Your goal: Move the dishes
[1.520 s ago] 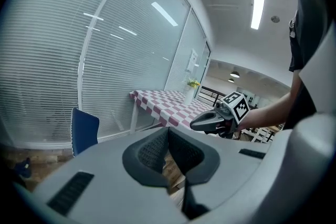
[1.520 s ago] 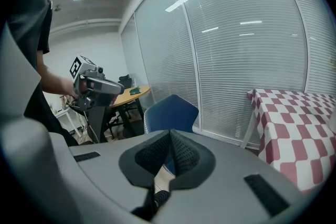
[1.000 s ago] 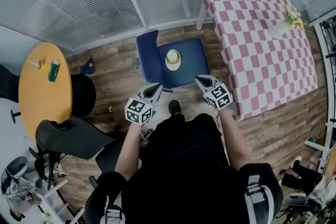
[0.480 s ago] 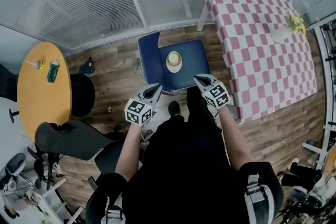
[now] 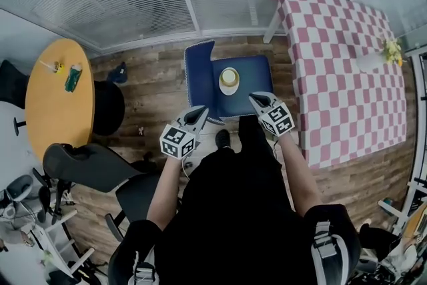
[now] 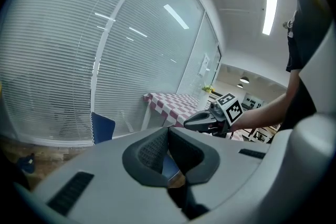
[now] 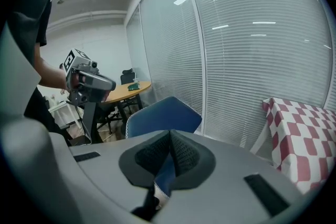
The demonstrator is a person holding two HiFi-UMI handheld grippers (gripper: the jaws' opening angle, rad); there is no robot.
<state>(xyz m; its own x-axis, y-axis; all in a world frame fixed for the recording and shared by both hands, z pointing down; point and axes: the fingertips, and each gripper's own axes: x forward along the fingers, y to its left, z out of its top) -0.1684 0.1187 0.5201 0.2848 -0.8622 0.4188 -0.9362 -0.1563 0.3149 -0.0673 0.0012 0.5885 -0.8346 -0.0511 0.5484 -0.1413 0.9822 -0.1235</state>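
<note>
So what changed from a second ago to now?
The person stepped toward the chair, one leg now forward, so the left gripper and right gripper came a little nearer the dish on its seat. Nothing was grabbed or let go. Both grippers stayed shut and empty, and the dish stayed on the chair.

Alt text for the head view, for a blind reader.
From above, a person points the left gripper and right gripper at a blue chair holding a small dish; a checked table at right, a round yellow table at left.
</note>
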